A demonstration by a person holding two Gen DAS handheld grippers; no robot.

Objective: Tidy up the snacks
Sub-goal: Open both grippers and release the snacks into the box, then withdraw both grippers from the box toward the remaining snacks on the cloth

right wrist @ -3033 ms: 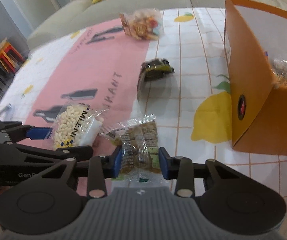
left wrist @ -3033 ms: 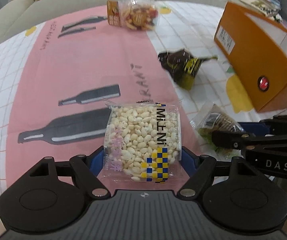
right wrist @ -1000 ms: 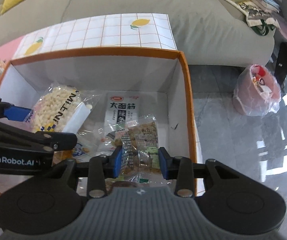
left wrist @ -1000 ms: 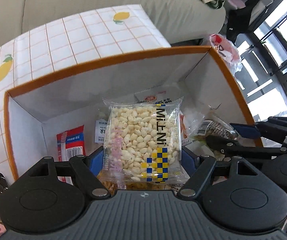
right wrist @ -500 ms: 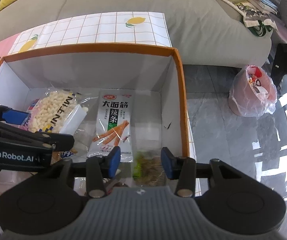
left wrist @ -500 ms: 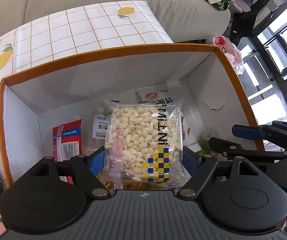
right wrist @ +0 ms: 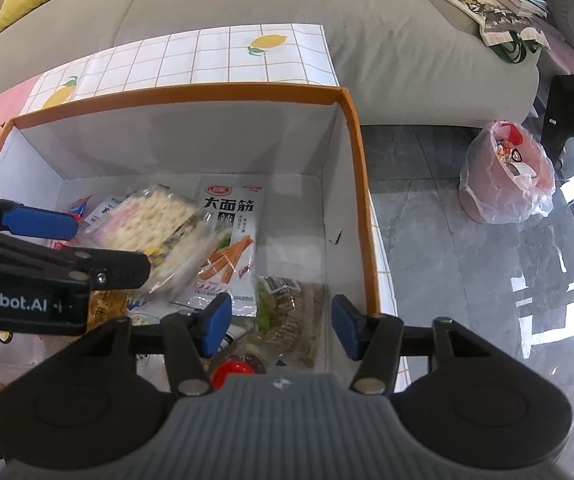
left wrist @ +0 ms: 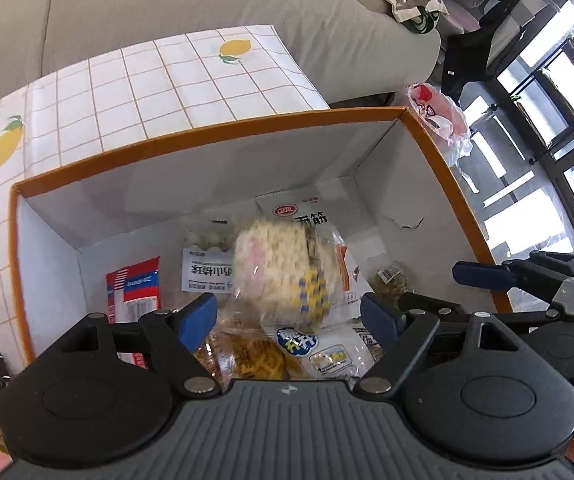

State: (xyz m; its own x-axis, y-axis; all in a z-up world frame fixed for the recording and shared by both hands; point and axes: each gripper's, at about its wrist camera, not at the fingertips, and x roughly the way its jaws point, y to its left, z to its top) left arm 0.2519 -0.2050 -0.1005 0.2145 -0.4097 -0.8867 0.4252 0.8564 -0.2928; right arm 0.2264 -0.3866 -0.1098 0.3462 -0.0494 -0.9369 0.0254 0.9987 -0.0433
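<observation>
Your left gripper (left wrist: pixel 289 314) has its blue pads spread wide and holds nothing. Just ahead of it, at about 12 o'clock, the puffed-rice packet (left wrist: pixel 285 276) shows motion-blurred and tilted between and beyond the fingertips, free of both pads, over the other snacks inside the orange box (left wrist: pixel 207 144). Whether it already rests on them or hangs in the air, you cannot tell from the blur.

Your right gripper (right wrist: pixel 281 322) is also spread apart and empty. Directly between its pads, low in the box, lies the clear cookie packet (right wrist: pixel 287 306), close to the right wall. At 11 o'clock from it lies the white spicy-strip packet (right wrist: pixel 231 240) with the orange sticks printed on it, flat on the box floor. The puffed-rice packet sits at about 10 o'clock, partly overlapping that white packet.

In the left wrist view, a red-and-blue packet (left wrist: pixel 135 284) leans near the box's left wall at 10 o'clock.

Outside the box, the lemon-print tablecloth (right wrist: pixel 223 60) stretches at 12 o'clock, with the grey sofa (right wrist: pixel 247 0) behind it. A pink-bagged bin (right wrist: pixel 507 172) stands on the floor at 2 o'clock from your right gripper.
</observation>
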